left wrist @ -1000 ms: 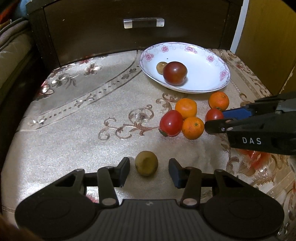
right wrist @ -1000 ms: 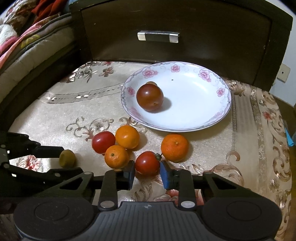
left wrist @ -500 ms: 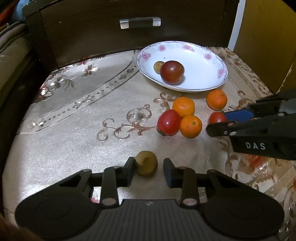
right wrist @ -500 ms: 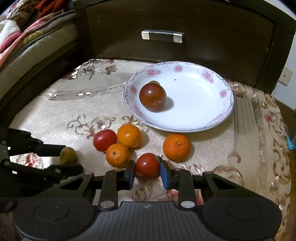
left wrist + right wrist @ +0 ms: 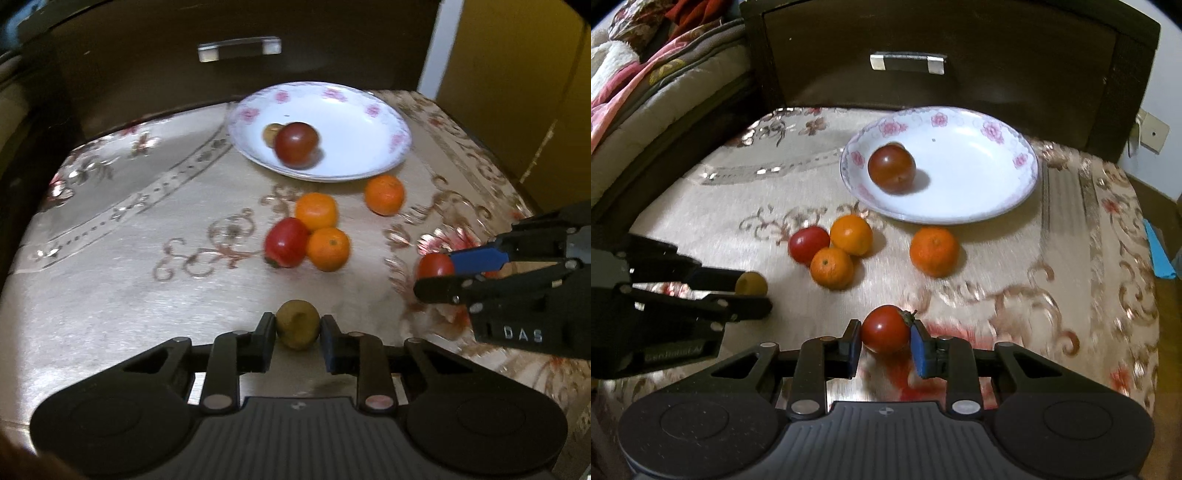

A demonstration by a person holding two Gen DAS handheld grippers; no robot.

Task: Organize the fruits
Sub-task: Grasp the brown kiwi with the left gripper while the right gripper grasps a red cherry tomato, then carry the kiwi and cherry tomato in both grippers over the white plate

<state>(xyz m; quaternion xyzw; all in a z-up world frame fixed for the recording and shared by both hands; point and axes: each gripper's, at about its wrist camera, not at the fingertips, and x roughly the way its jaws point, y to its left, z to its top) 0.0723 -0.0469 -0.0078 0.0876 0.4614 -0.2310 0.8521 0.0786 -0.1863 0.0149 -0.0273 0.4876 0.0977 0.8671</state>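
My left gripper [image 5: 297, 329] is shut on a small olive-green fruit [image 5: 297, 328], also seen in the right wrist view [image 5: 751, 283]. My right gripper [image 5: 885, 334] is shut on a red tomato [image 5: 885, 328], held above the cloth; it shows in the left wrist view [image 5: 435, 266] too. A white flowered plate [image 5: 997, 184] holds a dark red tomato [image 5: 892, 168] and a small brown fruit [image 5: 270, 133] behind it. On the cloth lie three oranges [image 5: 934, 251] [image 5: 851, 234] [image 5: 832, 267] and another red tomato [image 5: 808, 243].
A dark wooden drawer front with a metal handle [image 5: 907, 62] stands behind the plate. Folded bedding [image 5: 646, 74] lies at the left. A yellow cabinet [image 5: 517, 92] stands at the right. A blue item [image 5: 1160, 254] lies off the table's right edge.
My left gripper closed on the green fruit. My right gripper, shut on the tomato, lifted and drew it back from the oranges. Both views are blurred with motion.
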